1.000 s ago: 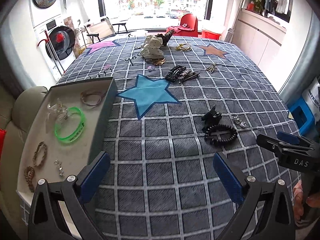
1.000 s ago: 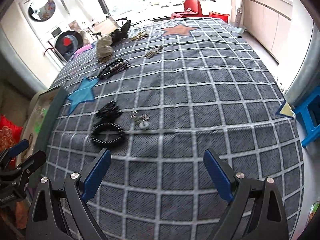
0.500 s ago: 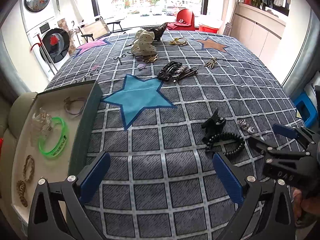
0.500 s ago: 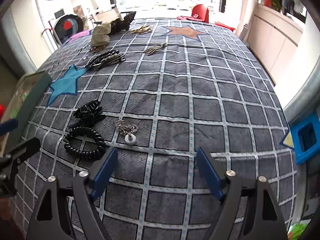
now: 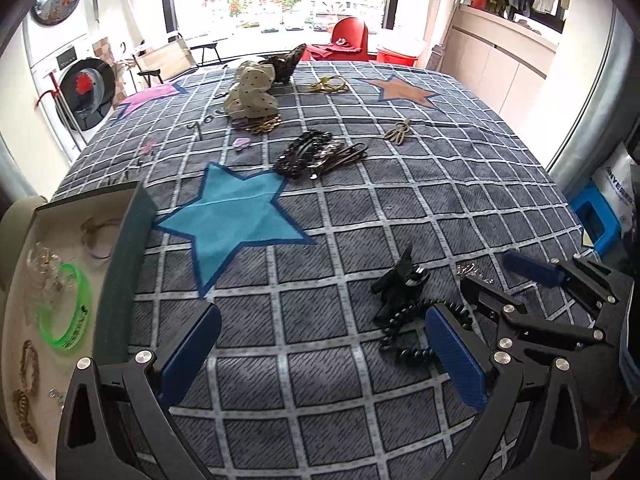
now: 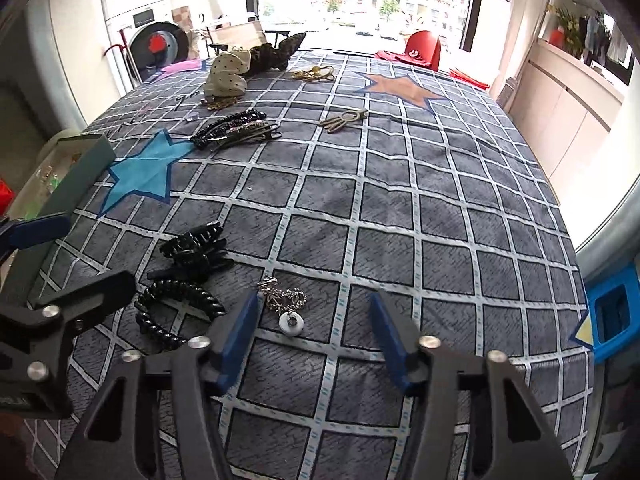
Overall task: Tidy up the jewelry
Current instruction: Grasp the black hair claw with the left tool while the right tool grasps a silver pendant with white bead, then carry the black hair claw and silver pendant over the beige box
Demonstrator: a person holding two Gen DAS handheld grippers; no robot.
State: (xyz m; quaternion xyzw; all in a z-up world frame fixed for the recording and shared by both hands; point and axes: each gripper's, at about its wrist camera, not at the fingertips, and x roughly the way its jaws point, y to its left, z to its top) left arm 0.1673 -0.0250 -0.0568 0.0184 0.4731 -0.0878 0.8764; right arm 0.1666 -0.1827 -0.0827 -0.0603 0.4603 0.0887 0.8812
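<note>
Right tongs (image 6: 314,320) closing over pendant chain (image 6: 286,308)
Jaws narrower than before, nothing pinched yet; left tongs (image 5: 320,344) released, nearer black coil tie (image 5: 408,344) at 3 o'clock.

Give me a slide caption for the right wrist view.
Right gripper, jaws just narrowing, open around a silver chain with white ring pendant on the checked bedspread, beside a black coil hair tie.

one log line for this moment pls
right gripper: jaws just closing, open around chain necklace, not gripping | left gripper: open, empty | tray: holds bracelets
</note>
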